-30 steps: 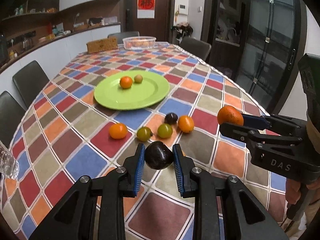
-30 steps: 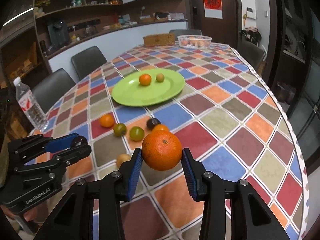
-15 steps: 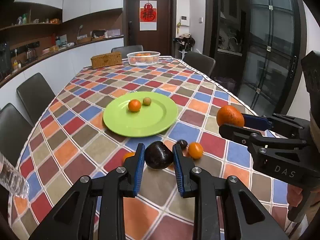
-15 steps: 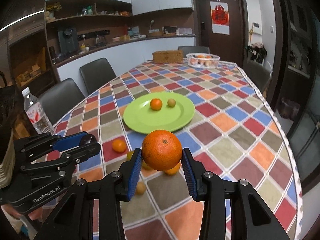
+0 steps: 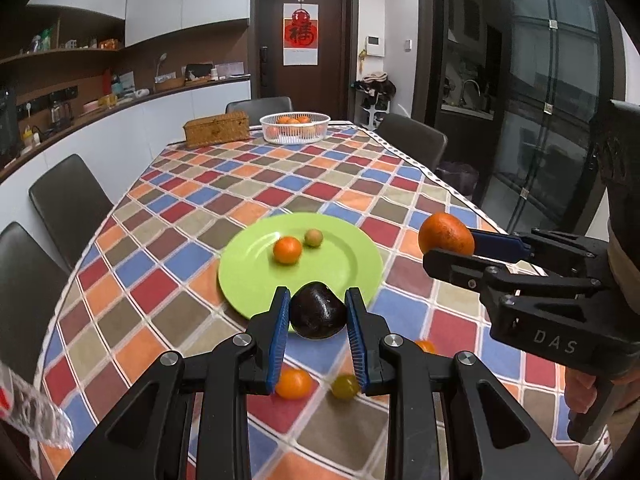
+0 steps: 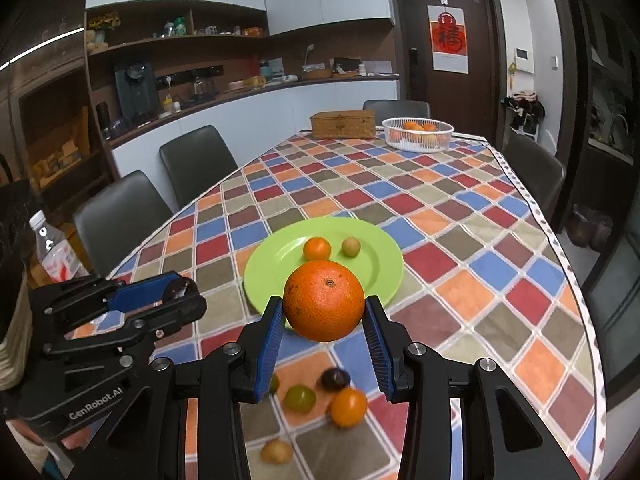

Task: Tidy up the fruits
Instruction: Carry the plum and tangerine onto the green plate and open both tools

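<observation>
My left gripper (image 5: 318, 316) is shut on a dark plum (image 5: 317, 310), held in the air above the near edge of the green plate (image 5: 348, 268). My right gripper (image 6: 325, 314) is shut on a large orange (image 6: 324, 300), also above the table near the plate (image 6: 380, 268). The plate holds a small orange (image 5: 287, 250) and a small yellow-green fruit (image 5: 313, 237). Several small fruits lie on the cloth below the grippers: an orange one (image 6: 349, 407), a green one (image 6: 299, 397), a dark one (image 6: 335, 378) and a tan one (image 6: 276, 451).
The table has a checked cloth (image 5: 248, 196). A white basket of oranges (image 5: 295, 127) and a wicker box (image 5: 216, 129) stand at the far end. A water bottle (image 6: 56, 252) stands at the left edge. Dark chairs (image 5: 68, 204) surround the table.
Both grippers have risen and moved toward the plate with their fruits held. The loose fruits on the cloth now lie lower in view, beneath the fingers.
</observation>
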A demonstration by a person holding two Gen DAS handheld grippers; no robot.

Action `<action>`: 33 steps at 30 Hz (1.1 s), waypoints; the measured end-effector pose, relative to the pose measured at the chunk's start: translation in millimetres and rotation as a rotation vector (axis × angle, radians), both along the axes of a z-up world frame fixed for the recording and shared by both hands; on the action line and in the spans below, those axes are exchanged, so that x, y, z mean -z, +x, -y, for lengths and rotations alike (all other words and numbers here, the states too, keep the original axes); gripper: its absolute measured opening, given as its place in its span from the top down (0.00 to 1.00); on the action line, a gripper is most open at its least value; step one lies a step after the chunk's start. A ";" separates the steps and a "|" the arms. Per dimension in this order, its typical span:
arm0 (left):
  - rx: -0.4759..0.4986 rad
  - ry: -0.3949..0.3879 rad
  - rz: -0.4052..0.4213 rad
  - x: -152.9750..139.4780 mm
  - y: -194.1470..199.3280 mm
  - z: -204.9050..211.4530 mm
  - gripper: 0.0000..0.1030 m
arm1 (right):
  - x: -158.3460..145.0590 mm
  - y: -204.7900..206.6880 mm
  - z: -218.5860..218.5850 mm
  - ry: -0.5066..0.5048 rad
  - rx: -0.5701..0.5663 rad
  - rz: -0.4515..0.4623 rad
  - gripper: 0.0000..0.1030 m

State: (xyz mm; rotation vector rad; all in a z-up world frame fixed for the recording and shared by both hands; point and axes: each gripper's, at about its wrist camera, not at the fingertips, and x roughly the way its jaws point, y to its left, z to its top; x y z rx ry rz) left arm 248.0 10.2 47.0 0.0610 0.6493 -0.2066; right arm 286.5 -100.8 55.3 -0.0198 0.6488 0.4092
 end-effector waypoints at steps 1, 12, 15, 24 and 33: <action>-0.001 0.007 0.001 -1.1 6.4 -1.4 0.73 | -0.6 4.9 -2.7 -0.011 -0.001 0.001 0.60; 0.016 0.005 -0.068 16.2 64.8 -15.0 0.73 | 6.2 58.2 -22.5 -0.077 -0.038 -0.032 0.60; 0.023 -0.015 -0.102 25.5 82.7 -19.5 0.73 | 16.0 78.0 -27.5 -0.083 -0.048 -0.070 0.60; 0.020 -0.057 -0.223 54.8 135.3 -31.4 0.73 | 43.2 124.9 -38.9 -0.053 -0.078 -0.172 0.60; 0.003 -0.065 -0.311 83.3 168.6 -35.8 0.73 | 69.5 160.0 -49.1 -0.092 -0.065 -0.244 0.60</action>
